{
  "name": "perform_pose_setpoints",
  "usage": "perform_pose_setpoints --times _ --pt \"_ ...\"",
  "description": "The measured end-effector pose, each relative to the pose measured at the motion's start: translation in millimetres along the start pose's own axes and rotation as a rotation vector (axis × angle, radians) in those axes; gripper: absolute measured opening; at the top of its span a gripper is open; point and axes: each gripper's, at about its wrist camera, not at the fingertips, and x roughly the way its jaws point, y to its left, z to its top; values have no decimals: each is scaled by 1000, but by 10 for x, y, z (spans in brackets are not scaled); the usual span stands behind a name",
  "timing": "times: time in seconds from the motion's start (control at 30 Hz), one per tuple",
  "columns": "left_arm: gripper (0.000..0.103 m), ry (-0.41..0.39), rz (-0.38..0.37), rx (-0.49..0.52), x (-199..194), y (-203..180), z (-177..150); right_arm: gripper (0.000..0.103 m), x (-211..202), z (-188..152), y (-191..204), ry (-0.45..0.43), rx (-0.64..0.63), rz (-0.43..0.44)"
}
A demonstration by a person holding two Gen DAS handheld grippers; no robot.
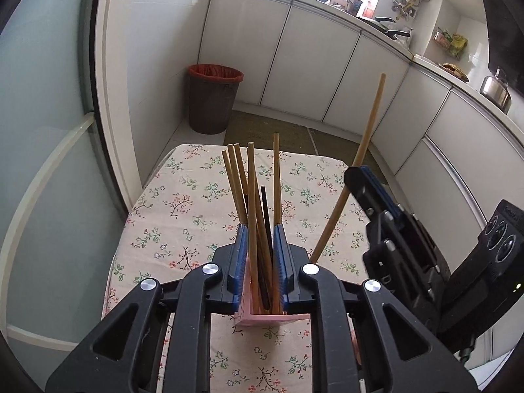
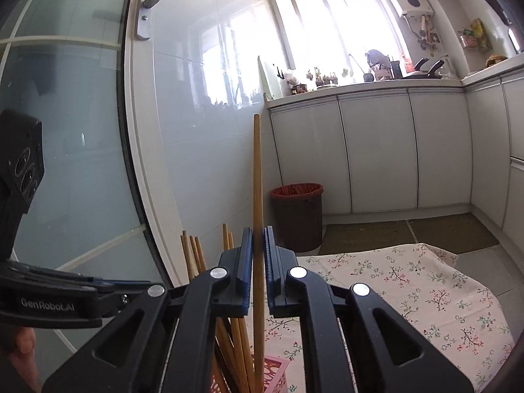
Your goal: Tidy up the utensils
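Both tools tilt downward: right tool [image 2: 258, 281] pinches one chopstick [image 2: 257, 196]; left tool [image 1: 258, 262] loosely straddles the basket [image 1: 262, 319].

Right gripper [image 2: 258, 253] clamps upright chopstick [image 2: 257, 177]; pink basket [image 2: 276, 371] below

The basket [image 1: 249, 317] is standing on the table [image 1: 183, 216], toward its near edge, with the chopsticks [image 1: 252, 196] leaning upright inside it. The left gripper [image 1: 258, 232] is straddling the basket, one jaw on each side. To its right, the right gripper [image 1: 355, 172] is holding a single chopstick [image 1: 357, 160] tilted above the table. Beyond the table's far edge, the bin [image 1: 213, 98] is sitting on the floor before the cabinets [image 1: 314, 65].
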Motion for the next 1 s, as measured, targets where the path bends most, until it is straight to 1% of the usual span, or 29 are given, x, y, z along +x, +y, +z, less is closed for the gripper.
perform_pose_setpoints --times 0.1,0.17,0.27,0.3,0.33,0.37,0.43,0.47,0.5,0.53,0.6,0.63,0.67,0.7,0.73,0.77,0.8,0.83,0.9,0.97,1.0 --pt "20 -10 0 9 -15 -19 5 8 28 -51 42 35 -29 -1" --pt "21 -13 1 10 -18 -23 3 8 45 -53 50 74 -38 -5" --pt "21 -19 2 6 -31 -20 6 8 27 18 -72 123 19 -1" --pt "21 -22 3 4 -37 -17 9 10 11 57 -127 137 42 -8" --pt "21 -26 3 0 -47 -19 13 17 -15 97 -177 148 66 -15" --pt "22 -29 2 -5 -60 -18 15 22 -50 141 -230 159 94 -17" --pt "22 -36 -1 -12 -93 -23 19 41 -153 229 -333 177 161 -5" --pt "25 -43 1 -11 -115 -33 19 45 -218 267 -372 178 189 5" --pt "28 -49 5 -10 -137 -49 18 53 -289 299 -401 179 210 9" --pt "30 -54 10 -10 -162 -71 15 58 -350 327 -412 186 219 7" --pt "46 -52 18 -13 -205 -112 1 61 -461 369 -390 212 201 -11" --pt "51 -50 21 -16 -229 -134 -10 63 -523 383 -353 221 175 -15" --pt "61 -48 35 -22 -258 -154 -27 65 -593 393 -300 230 138 -22" --pt "71 -47 58 -28 -290 -166 -47 70 -660 399 -226 243 87 -35" --pt "74 -50 85 -36 -338 -178 -75 74 -730 415 -157 255 34 -48" --pt "80 -54 113 -42 -393 -196 -109 75 -807 422 -86 263 -11 -59" --pt "85 -55 140 -44 -445 -211 -148 79 -880 440 -26 272 -42 -70" --pt "88 -53 163 -45 -505 -237 -189 81 -961 457 21 279 -54 -76" --pt "90 -60 192 -36 -675 -332 -279 84 -1126 502 80 293 -40 -73" --pt "94 -87 241 -22 -880 -413 -341 86 -1272 572 117 312 -20 -64" --pt "96 -108 252 -14 -988 -447 -374 88 -1355 618 133 315 -13 -69"
